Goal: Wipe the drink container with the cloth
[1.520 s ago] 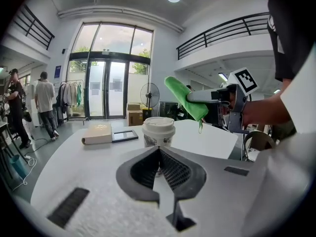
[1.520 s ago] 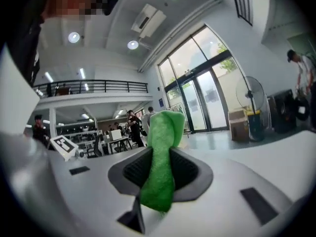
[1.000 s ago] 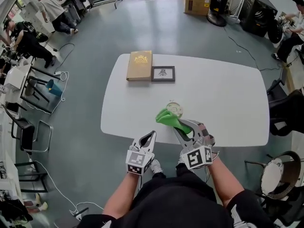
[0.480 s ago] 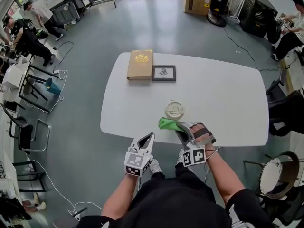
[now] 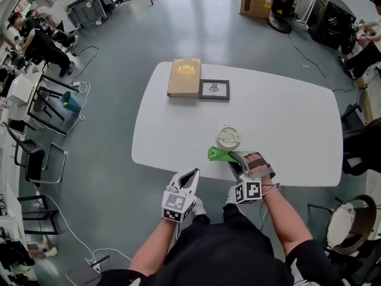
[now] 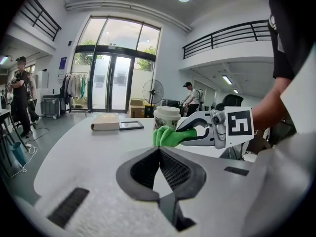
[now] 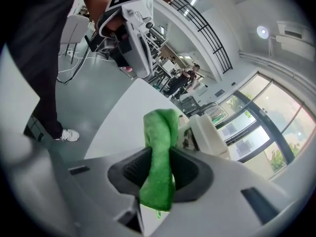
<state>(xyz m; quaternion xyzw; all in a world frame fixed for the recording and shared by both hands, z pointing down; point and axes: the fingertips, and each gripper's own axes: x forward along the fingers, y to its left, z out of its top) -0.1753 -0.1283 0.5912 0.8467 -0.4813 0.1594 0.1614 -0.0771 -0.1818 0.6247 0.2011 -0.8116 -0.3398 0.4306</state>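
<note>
White tabletop (image 5: 286, 118) fills the middle of a big open hall, and the drink container (image 5: 228, 137), a lidded paper cup, stands upright on it toward my near edge. My right gripper (image 5: 231, 158) has its jaws clamped on the green cloth (image 5: 218, 154), which sticks out past the tips in a folded wad. That wad sits just beside the cup's near-left side, low down; I cannot tell whether it is actually touching the wall. My left gripper (image 5: 193, 173) hangs off the near edge of the table with its jaws pressed together on nothing, well apart from the cup. I judge this as the start of the wipe: cloth in hand and brought up to the cup. Next I need to press the wad against the side and sweep around it. A light cup may slide or tip under one-sided pressure, so bracing it with the left looks wise. A tan book (image 5: 185, 77) and small picture frame (image 5: 214, 89) lie at the far edge, out of the way.
</note>
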